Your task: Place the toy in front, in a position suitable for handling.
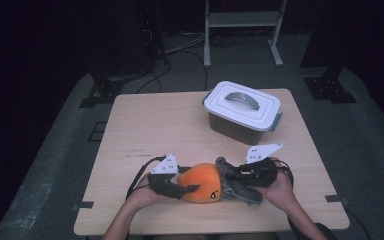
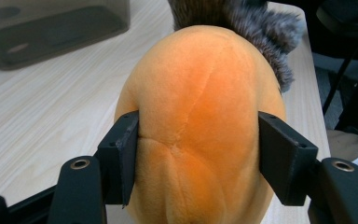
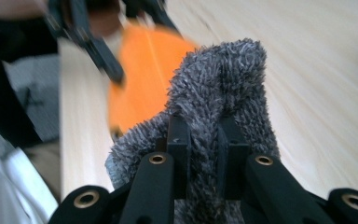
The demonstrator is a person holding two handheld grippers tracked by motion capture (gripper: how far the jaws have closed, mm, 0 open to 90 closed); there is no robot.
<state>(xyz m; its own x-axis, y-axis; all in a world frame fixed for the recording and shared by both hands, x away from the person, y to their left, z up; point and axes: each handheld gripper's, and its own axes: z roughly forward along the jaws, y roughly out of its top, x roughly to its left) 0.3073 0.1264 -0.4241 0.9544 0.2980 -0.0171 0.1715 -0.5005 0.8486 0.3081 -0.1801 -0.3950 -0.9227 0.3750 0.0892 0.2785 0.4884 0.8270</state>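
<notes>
An orange plush toy [image 1: 204, 182] with a grey fuzzy part [image 1: 241, 189] lies near the table's front edge. My left gripper [image 1: 189, 186] comes in from the left, and its two pads press into the sides of the orange body [image 2: 200, 116], denting it. From the right, my right gripper [image 1: 230, 175] is shut on the grey fuzzy part [image 3: 219, 84], pinching a fold of it between its jaws. The orange body [image 3: 144, 60] and the other gripper appear blurred beyond the grey fuzz. The grey fuzz [image 2: 261, 28] sticks out at the far end of the orange body.
A clear storage box with a white lid and grey handle [image 1: 242, 107] stands at the back right of the wooden table [image 1: 155, 125], about a hand's length beyond the toy. A white metal stand [image 1: 242, 20] and cables are on the floor behind the table.
</notes>
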